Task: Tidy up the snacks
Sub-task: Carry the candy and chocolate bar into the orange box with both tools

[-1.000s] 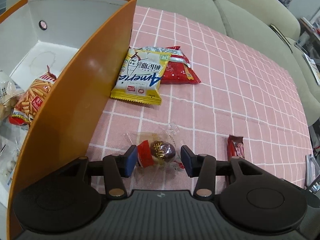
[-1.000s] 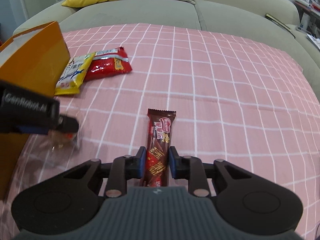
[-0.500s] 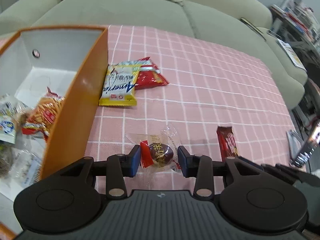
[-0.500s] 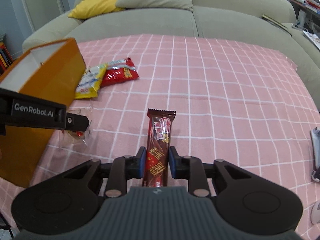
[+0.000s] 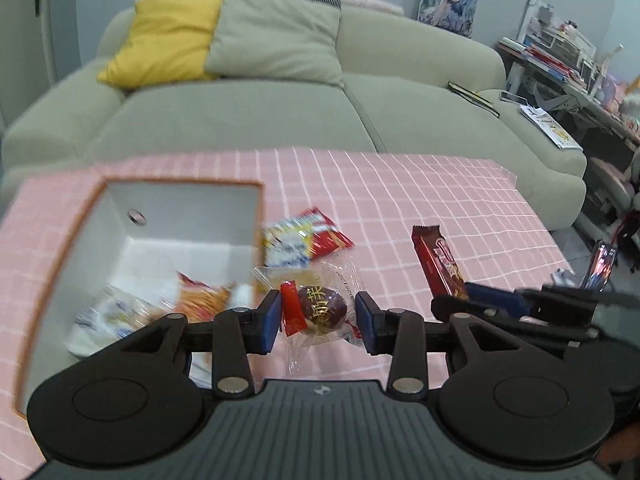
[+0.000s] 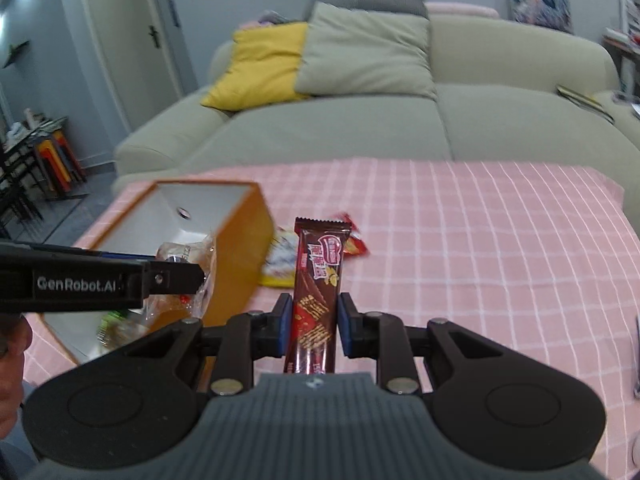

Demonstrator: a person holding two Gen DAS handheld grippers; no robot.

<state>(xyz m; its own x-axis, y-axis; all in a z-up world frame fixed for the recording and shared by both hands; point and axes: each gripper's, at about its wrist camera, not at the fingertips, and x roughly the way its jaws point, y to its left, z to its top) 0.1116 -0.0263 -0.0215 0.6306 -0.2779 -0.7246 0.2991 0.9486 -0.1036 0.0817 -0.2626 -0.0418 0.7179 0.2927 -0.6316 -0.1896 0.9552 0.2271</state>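
Note:
My left gripper (image 5: 318, 315) is shut on a clear-wrapped dark candy (image 5: 322, 307) and holds it in the air, just right of the orange box (image 5: 180, 182). My right gripper (image 6: 315, 319) is shut on a brown chocolate wafer bar (image 6: 320, 264), which stands up between its pads. The same bar (image 5: 438, 264) shows at the right of the left wrist view. The box (image 6: 240, 256) is white inside, open on top, and holds several snack packets (image 5: 200, 298). A yellow packet (image 5: 286, 248) and a red packet (image 5: 330, 236) lie on the cloth beside the box.
A pink checked cloth (image 5: 440, 200) covers the table. Behind it stands a grey-green sofa (image 5: 240, 120) with a yellow cushion (image 5: 168, 40) and a grey one. A cluttered desk (image 5: 560, 60) is at the far right. A person's hand (image 6: 12, 368) shows at the lower left.
Both grippers have risen off the cloth with their snacks and tipped up, so the sofa and room now show. The left jaws closed in on the candy.

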